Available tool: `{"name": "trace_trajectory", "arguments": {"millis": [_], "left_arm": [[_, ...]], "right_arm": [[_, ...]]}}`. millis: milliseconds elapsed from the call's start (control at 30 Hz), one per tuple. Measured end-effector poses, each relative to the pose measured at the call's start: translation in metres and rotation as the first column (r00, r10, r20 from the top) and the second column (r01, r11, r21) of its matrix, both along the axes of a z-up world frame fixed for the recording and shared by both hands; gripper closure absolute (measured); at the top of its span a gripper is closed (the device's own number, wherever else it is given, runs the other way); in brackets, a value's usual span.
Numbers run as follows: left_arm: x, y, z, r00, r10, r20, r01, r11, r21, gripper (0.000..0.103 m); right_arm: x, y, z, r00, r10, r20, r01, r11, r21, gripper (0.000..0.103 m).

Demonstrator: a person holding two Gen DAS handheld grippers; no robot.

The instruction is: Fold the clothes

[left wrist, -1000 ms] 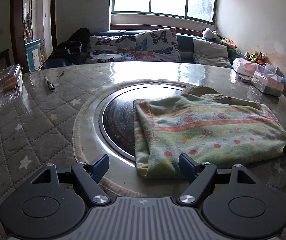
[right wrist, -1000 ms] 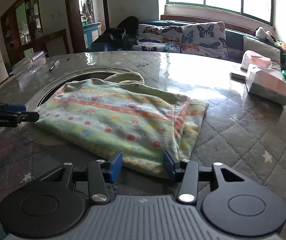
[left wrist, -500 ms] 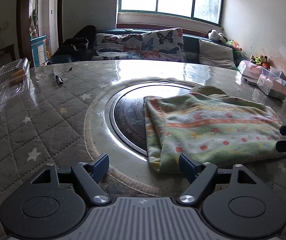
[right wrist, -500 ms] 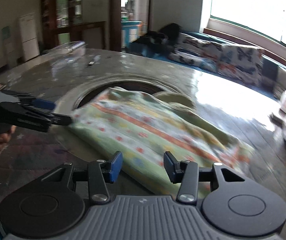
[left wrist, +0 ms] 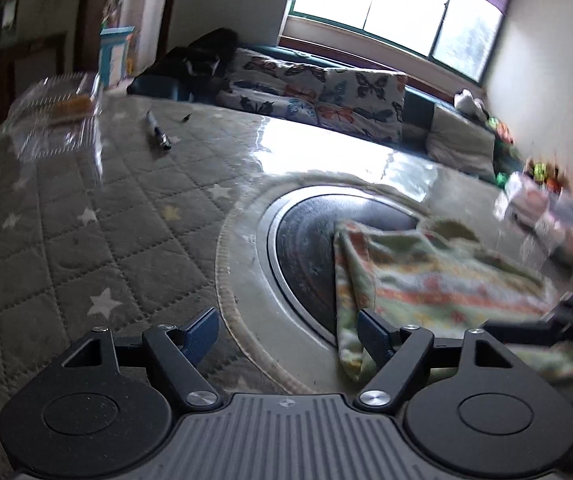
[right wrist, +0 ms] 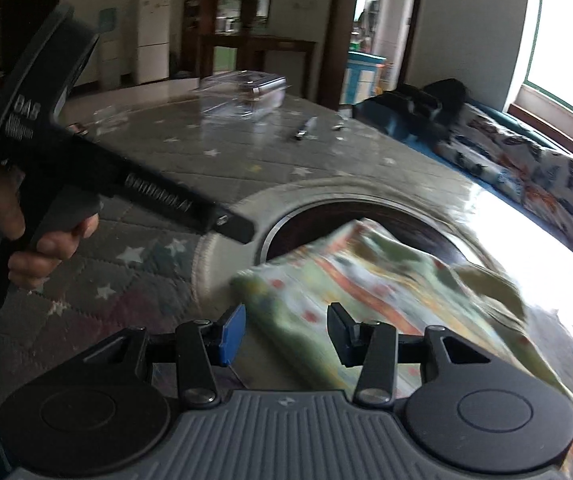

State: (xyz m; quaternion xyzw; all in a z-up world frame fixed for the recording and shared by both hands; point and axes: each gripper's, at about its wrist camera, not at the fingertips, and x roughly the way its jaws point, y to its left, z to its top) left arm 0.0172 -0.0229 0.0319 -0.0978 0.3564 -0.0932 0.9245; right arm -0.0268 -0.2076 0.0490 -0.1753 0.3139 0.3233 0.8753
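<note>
A folded green cloth with orange stripes and dots [left wrist: 426, 280] lies on the round table, partly over the dark round inset [left wrist: 306, 248]. My left gripper [left wrist: 288, 334] is open just off the cloth's near left corner, with only table between its fingers. The right finger [left wrist: 374, 336] overlaps the cloth's edge in the picture. My right gripper [right wrist: 286, 334] stands open at the near left end of the cloth [right wrist: 366, 280]; cloth shows between its fingers and the pads do not press it. In the right wrist view the left gripper [right wrist: 230, 226] shows, held by a hand [right wrist: 46, 240].
A clear plastic box [left wrist: 54, 120] and a marker pen [left wrist: 157, 132] lie at the table's far left. Blurred packets [left wrist: 546, 216] sit at its right edge. A sofa with butterfly cushions [left wrist: 326, 96] runs behind, under the window.
The right gripper has swung left around the cloth's front to its left end and rolled. The left gripper has drawn left, off the cloth's corner, and tilted. The cloth has stayed put.
</note>
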Motion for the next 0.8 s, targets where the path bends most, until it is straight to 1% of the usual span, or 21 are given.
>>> {"name": "trace_trajectory", "arguments": {"millis": [133,200,267,300,333,400,467,500,667,800], "left_arm": [[0.007,0.009,0.007,1.0,0.011,-0.017,-0.013,0.997,-0.076,0.024],[0.011,0.01,0.01,1.0,0.005,-0.024,-0.007,0.994,-0.106,0.024],[0.015,0.009,0.011,0.999,0.0,-0.035,-0.005,0.991,-0.136,0.021],[0.017,0.008,0.011,0.999,-0.002,-0.043,-0.005,0.988,-0.153,0.021],[0.019,0.007,0.011,0.999,-0.006,-0.051,-0.003,0.985,-0.17,0.021],[0.023,0.005,0.01,0.998,-0.012,-0.067,-0.002,0.979,-0.204,0.02],[0.027,0.003,0.009,0.997,-0.013,-0.082,-0.006,0.973,-0.232,0.018],[0.028,0.002,0.008,0.996,-0.013,-0.089,-0.009,0.97,-0.245,0.016],[0.037,-0.003,0.004,0.992,-0.007,-0.128,-0.032,0.952,-0.304,0.011],[0.044,-0.005,-0.002,0.984,-0.011,-0.176,-0.056,0.928,-0.369,0.011]], "right_arm": [[0.007,0.019,-0.007,0.999,0.041,-0.005,-0.041,0.999,-0.027,0.06],[0.011,0.028,-0.012,0.998,0.055,-0.011,-0.055,0.997,-0.046,0.066],[0.015,0.033,-0.018,0.998,0.055,-0.023,-0.056,0.996,-0.062,0.068],[0.016,0.033,-0.019,0.998,0.052,-0.024,-0.053,0.996,-0.066,0.072],[0.017,0.033,-0.021,0.998,0.049,-0.026,-0.051,0.996,-0.07,0.073],[0.018,0.031,-0.02,0.999,0.041,-0.031,-0.043,0.998,-0.054,0.081],[0.021,0.026,-0.018,0.998,0.032,-0.045,-0.033,0.999,-0.024,0.088],[0.023,0.024,-0.017,0.998,0.025,-0.053,-0.026,1.0,-0.006,0.09],[0.024,0.01,-0.006,0.998,-0.003,-0.069,0.008,0.997,0.077,0.093],[0.022,-0.003,0.006,0.997,-0.025,-0.074,0.035,0.989,0.143,0.094]]}}
